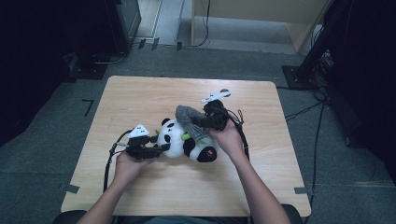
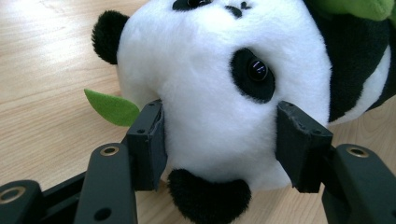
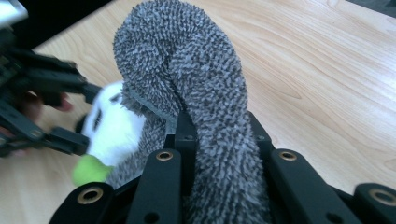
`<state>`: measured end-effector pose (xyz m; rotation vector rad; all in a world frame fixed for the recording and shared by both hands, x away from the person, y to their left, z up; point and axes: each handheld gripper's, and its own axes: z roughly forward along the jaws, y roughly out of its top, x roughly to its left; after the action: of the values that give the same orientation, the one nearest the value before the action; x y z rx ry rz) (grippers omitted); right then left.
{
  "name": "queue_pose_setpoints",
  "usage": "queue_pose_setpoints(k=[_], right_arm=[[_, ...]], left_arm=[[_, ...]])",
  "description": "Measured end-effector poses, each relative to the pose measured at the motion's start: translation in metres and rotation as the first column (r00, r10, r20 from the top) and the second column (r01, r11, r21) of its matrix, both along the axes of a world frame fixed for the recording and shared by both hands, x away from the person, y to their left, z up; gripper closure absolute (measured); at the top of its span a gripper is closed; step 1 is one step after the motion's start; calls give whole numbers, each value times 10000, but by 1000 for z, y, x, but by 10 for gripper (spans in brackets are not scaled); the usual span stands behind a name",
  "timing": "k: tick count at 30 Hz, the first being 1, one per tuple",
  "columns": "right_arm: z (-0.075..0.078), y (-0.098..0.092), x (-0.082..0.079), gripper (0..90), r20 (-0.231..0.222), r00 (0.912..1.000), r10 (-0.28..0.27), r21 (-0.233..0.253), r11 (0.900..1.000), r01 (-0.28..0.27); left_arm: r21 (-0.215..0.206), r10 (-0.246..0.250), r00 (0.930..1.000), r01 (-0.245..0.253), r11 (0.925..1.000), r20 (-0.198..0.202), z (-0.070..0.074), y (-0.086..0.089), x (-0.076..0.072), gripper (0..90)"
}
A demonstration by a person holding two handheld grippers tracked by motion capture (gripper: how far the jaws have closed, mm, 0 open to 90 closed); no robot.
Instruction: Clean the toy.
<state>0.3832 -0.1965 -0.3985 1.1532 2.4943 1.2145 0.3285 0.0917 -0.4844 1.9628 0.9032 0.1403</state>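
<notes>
My left tool [image 2: 219, 140] has its two black jaws pressed to either side of the head of the plush black-and-white panda toy [image 2: 219, 79], a firm clamp with the fur bulging between the pads. I judge that grip is there to pin the toy to the pale wooden counter [image 1: 140, 93] while the other hand works. My right tool [image 3: 219, 154] is closed on a fuzzy grey knitted sock [image 3: 187, 60], the cloth pinched between the jaws and arching up and over toward the panda. In the high view the sock [image 1: 189, 119] drapes across the toy's body [image 1: 180, 140], which lies on its side near the middle of the counter; it looks to me like the sock is being drawn onto or off the toy, and I cannot tell which. A green felt leaf [image 2: 112, 107] pokes out beside the head. The sock hides the panda's middle, and the far left tool is blurred in the right gripper view.
</notes>
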Motion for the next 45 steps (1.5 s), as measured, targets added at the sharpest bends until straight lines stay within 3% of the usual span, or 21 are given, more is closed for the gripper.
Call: queue_pose_setpoints(k=[5, 11, 15, 20, 21, 26, 31, 34, 38, 45], right_arm=[[16, 5, -8, 746, 283, 9993, 235, 670, 9974, -253], [30, 32, -21, 745, 663, 9924, 1041, 758, 9911, -1090], [22, 53, -24, 745, 465, 9867, 1559, 477, 9863, -1581], [-7, 75, -19, 738, -449, 9758, 2139, -76, 9767, -2144], [-9, 76, -19, 740, -343, 9742, 2229, -212, 9744, -2237], [-6, 73, -20, 740, 172, 9787, 2044, -901, 9752, -2021], [-6, 56, -11, 735, 81, 9870, 1603, -641, 9851, -1594], [-6, 41, -5, 738, 102, 9952, 972, -854, 9917, -960], [-13, 19, 4, 737, -478, 9974, 548, -511, 9971, -572], [-10, 10, 4, 739, 42, 9998, 209, -1062, 9941, -203]], left_arm=[[-111, 90, 9999, -91, 9999, -68, 0, -1, 0, 409], [-148, 166, 9998, -164, 9998, 89, 0, -1, -3, 405], [-107, 212, 9996, -210, 9997, 193, 0, -1, -6, 403], [-13, 255, 9995, -254, 9997, 165, -2, -1, -7, 400], [-94, 277, 9995, -275, 9996, 153, -2, 0, -7, 400], [-252, 295, 9995, -293, 9993, 63, -2, 0, -6, 409], [-138, 272, 9996, -271, 9995, 76, -1, 0, -5, 412], [-82, 204, 9997, -203, 9998, 111, -1, 0, -5, 411], [-82, 204, 9997, -204, 9998, 91, -1, 0, -5, 411], [-236, 187, 9998, -187, 9995, -12, 0, 0, -3, 411]])
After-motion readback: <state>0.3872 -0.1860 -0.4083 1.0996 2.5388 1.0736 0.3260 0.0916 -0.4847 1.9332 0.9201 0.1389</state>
